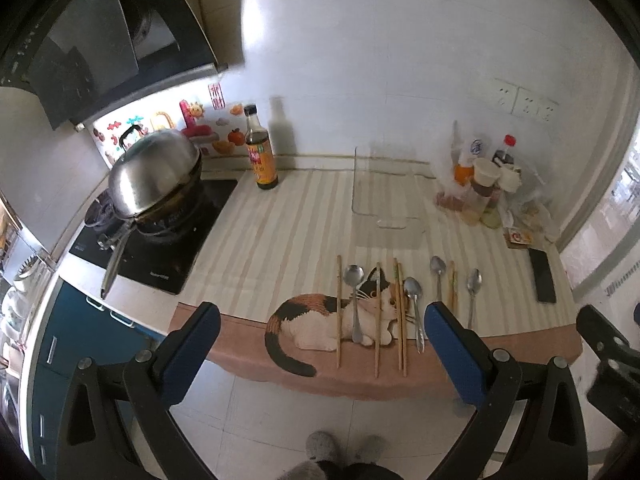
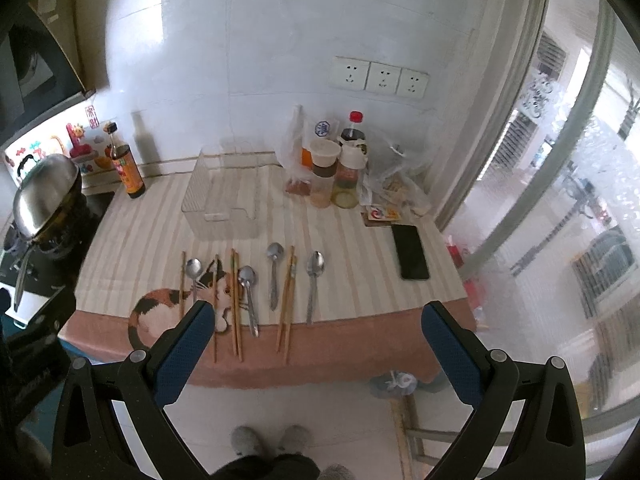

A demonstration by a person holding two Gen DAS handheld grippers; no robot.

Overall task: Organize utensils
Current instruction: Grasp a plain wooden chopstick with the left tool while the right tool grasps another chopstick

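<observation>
Several metal spoons (image 2: 273,276) and several wooden chopsticks (image 2: 286,304) lie side by side on a striped cloth with a cat picture (image 2: 160,312), near the counter's front edge; they also show in the left wrist view, spoons (image 1: 355,300) and chopsticks (image 1: 401,312). A clear plastic organizer box (image 2: 224,204) stands behind them, also in the left wrist view (image 1: 384,204). My left gripper (image 1: 320,344) is open and empty, held off the counter's front edge. My right gripper (image 2: 316,344) is open and empty, also in front of the counter.
A black phone (image 2: 410,251) lies at the right of the cloth. Condiment jars and bags (image 2: 340,168) stand at the back right. A soy sauce bottle (image 2: 126,164) stands at the back left beside a stove with a steel-lidded wok (image 1: 156,172). A window is on the right.
</observation>
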